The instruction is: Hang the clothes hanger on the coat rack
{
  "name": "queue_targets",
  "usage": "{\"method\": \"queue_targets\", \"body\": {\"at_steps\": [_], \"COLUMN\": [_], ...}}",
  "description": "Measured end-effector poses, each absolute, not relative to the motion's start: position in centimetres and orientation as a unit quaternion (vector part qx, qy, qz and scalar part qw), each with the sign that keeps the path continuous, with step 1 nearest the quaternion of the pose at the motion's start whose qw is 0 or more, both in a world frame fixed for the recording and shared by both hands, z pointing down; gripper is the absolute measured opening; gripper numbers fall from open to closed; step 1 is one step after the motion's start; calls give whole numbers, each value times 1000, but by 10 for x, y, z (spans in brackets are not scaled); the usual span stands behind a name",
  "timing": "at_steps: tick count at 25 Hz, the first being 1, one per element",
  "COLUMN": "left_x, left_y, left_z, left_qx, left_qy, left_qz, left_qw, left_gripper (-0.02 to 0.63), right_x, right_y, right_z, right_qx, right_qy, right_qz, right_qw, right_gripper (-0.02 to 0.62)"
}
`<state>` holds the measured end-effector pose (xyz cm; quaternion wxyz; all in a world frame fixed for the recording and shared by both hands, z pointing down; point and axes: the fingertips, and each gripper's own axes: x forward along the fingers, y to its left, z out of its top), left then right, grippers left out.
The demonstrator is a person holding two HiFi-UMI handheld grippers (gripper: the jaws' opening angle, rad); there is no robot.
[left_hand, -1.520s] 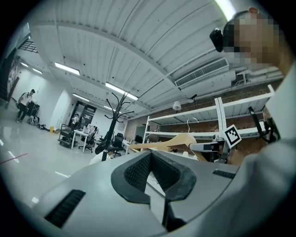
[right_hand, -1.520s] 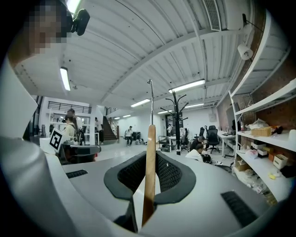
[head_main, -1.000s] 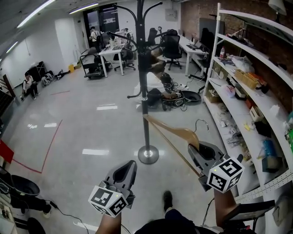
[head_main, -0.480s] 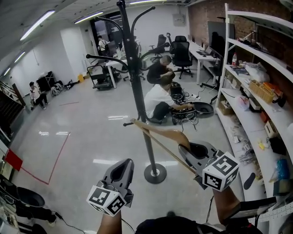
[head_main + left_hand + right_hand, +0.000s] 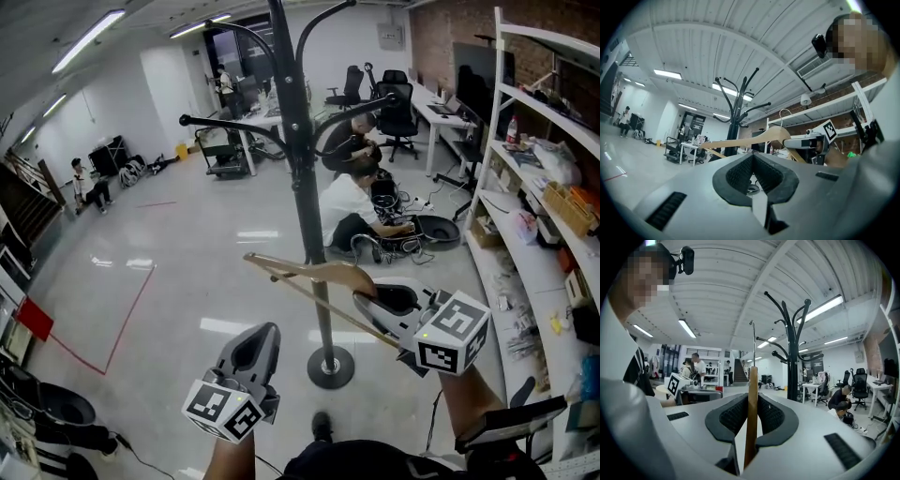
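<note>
A black coat rack [image 5: 302, 178] stands on a round base [image 5: 330, 367], with curved hooks [image 5: 220, 122] spreading at the top. My right gripper [image 5: 386, 301] is shut on a wooden clothes hanger [image 5: 309, 274], which reaches left across the front of the pole. In the right gripper view the hanger [image 5: 751, 404] stands between the pads and its wire hook [image 5: 753, 336] points up, with the rack [image 5: 791, 357] just to the right. My left gripper [image 5: 253, 351] is lower left, shut and holding nothing. The left gripper view shows the hanger [image 5: 754, 139] and the rack [image 5: 739, 105] ahead.
White shelving [image 5: 539, 141] loaded with boxes and small items runs along the right. A person in a white top [image 5: 349, 204] crouches on the floor behind the rack among cables and bags [image 5: 427, 230]. Desks and office chairs [image 5: 398, 103] stand further back.
Both grippers have moved forward towards the coat rack, which now stands nearer and taller in view. The hanger, still in my right gripper, now crosses in front of the pole.
</note>
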<state>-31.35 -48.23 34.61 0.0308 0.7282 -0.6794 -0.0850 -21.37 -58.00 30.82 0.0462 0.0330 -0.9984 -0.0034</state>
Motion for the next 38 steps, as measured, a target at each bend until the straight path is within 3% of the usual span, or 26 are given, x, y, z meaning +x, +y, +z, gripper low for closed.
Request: {"method": "queue_targets", "body": {"at_steps": [16,25,38], "left_x": [-414,-428,-431], "left_y": [-559,-584,-600], "left_z": [340,348,357], "left_qx": [732,738,751], "left_qy": [-674,-668,-654], "left_qz": [-96,-85,-80], "left_qw": [22,35,40], "left_gripper": [2,2,2], "right_x": [-335,-356,-362], "right_y": [-634,-672,-694], "right_z": [293,318,340], "right_qx": [-54,-80,-126], "right_qy": [-996,-994,-988], "right_qz": [-18,26,-1], "right_qw": [63,70,84], "right_gripper": [57,57,57]}}
